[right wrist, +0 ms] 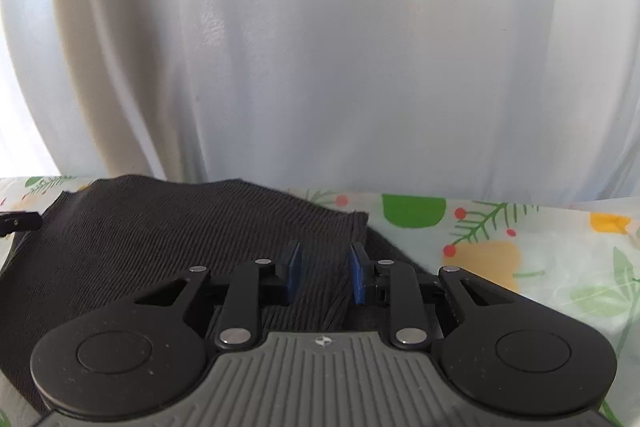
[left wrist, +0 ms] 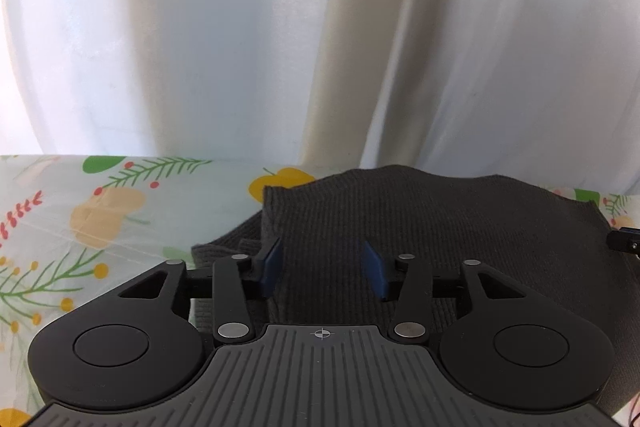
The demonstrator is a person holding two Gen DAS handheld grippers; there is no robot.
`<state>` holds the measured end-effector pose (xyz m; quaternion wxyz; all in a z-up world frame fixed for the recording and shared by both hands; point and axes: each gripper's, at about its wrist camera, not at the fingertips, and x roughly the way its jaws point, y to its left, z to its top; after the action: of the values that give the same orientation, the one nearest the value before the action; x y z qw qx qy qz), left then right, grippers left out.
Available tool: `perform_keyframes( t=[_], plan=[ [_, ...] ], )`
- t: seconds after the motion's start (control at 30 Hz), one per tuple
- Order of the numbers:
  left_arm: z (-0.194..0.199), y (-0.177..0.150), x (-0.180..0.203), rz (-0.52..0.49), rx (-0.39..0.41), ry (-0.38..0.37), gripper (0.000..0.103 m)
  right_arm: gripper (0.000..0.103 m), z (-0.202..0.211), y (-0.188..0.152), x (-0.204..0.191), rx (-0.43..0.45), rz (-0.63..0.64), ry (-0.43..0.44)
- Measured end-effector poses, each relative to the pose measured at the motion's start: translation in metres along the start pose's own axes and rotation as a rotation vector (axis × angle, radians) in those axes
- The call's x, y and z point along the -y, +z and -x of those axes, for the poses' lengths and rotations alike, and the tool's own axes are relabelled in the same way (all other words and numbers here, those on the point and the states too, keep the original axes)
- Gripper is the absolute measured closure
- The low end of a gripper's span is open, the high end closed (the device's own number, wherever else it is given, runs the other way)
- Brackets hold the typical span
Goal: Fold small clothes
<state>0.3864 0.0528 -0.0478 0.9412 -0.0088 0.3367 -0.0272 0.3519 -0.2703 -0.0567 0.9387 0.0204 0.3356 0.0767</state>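
**Listener:** What do the two wrist cameras show you?

**Operator:** From the left wrist camera I see a dark grey ribbed garment [left wrist: 420,227] lying on the tabletop [left wrist: 80,227], which is covered in a pale cloth printed with green sprigs, red berries and yellow fruit. Behind the tabletop hangs a white curtain [left wrist: 200,27] in long vertical folds.

**Listener:** Where are your left tongs?

**Operator:** My left tongs [left wrist: 322,265] sit low over the garment's left part, near its left edge. Their blue fingertips [left wrist: 270,269] stand apart, with ribbed fabric showing between them. I cannot tell whether the tips touch the cloth.

**Listener:** And the right side?

**Operator:** In the right wrist camera the same garment [right wrist: 160,239] fills the left and centre of the view, and the printed tabletop [right wrist: 520,267] lies bare to the right. My right tongs [right wrist: 324,273] are at the garment's right edge, near its far corner. Their blue fingertips [right wrist: 292,271] are parted, closer together than the left pair, and a raised strip of the ribbed fabric runs up between them. I cannot tell whether they press on it.

**Listener:** Anything else?

**Operator:** A small black part [right wrist: 20,221] pokes in at the left edge of the right view, over the garment's far side. The white curtain [right wrist: 320,67] fills the background.
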Motion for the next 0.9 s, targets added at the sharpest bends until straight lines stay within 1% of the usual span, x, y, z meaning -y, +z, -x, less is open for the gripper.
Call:
perform_keyframes(
  t=[0.07,0.13,0.23,0.3,0.63,0.77,0.8,0.83,0.87,0.9],
  plan=[
    [-0.008,-0.002,0.008,-0.024,-0.014,0.031,0.049,0.078,-0.002,-0.009,-0.006,-0.020,0.000,0.030],
    [-0.016,-0.006,0.012,-0.026,-0.022,0.045,0.048,0.078,-0.005,-0.016,-0.014,-0.028,0.004,0.038],
    [-0.019,-0.013,0.016,-0.043,-0.007,0.069,0.046,0.078,-0.010,-0.018,-0.024,-0.021,0.012,0.028],
    [-0.019,-0.016,0.018,-0.058,-0.001,0.080,0.046,0.080,-0.013,-0.020,-0.023,-0.022,0.017,0.015],
    [-0.016,-0.021,0.013,-0.058,0.013,0.069,0.046,0.082,-0.008,-0.026,-0.021,0.008,0.079,-0.038],
    [0.004,-0.026,0.001,-0.035,-0.001,0.069,0.046,0.082,0.002,-0.024,-0.023,-0.013,0.076,-0.081],
    [0.011,-0.029,-0.006,-0.015,-0.019,0.057,0.046,0.081,0.009,-0.024,-0.020,-0.018,0.056,-0.078],
    [0.020,-0.032,-0.014,0.015,-0.030,0.021,0.046,0.079,0.021,-0.026,-0.016,-0.019,0.012,-0.053],
    [0.030,-0.037,-0.022,0.049,-0.036,-0.019,0.046,0.076,0.033,-0.030,-0.009,-0.019,-0.037,-0.029],
    [0.038,-0.041,-0.028,0.074,-0.044,-0.051,0.046,0.071,0.045,-0.035,-0.003,-0.019,-0.085,0.008]
  ],
)
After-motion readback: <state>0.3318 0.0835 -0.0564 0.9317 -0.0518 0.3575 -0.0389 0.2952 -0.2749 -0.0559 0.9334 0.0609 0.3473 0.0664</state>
